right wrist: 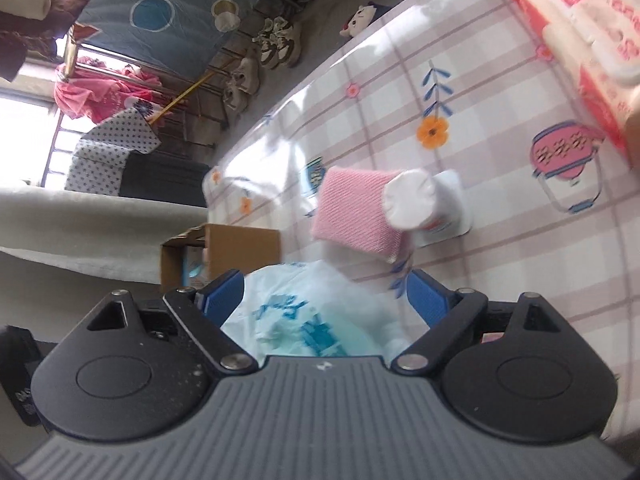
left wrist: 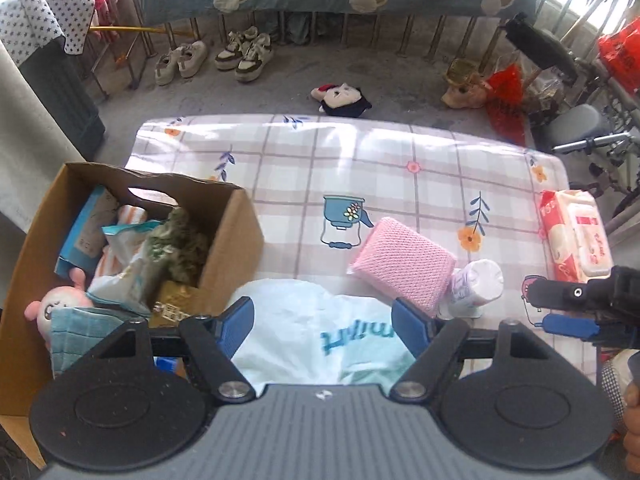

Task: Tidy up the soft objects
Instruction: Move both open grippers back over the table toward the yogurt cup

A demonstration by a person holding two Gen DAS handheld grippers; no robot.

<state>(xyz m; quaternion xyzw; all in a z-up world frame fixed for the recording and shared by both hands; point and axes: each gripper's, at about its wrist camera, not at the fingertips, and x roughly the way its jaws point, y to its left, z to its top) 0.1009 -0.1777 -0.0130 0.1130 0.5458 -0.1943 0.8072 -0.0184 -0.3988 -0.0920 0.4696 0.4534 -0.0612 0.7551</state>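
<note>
Pink waffle-textured cloth (left wrist: pixel 402 266), white roll (left wrist: pixel 478 282), white bag with teal lettering (left wrist: pixel 320 332), red-and-cream wipes pack (left wrist: pixel 576 236), brown cardboard box (left wrist: pixel 230 236), pink-and-white checked tablecloth with flower and pot prints (left wrist: pixel 360 160).

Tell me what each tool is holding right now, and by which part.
Nothing. The left tool and right tool both stand open over the white plastic bag, pads clear of it.
</note>
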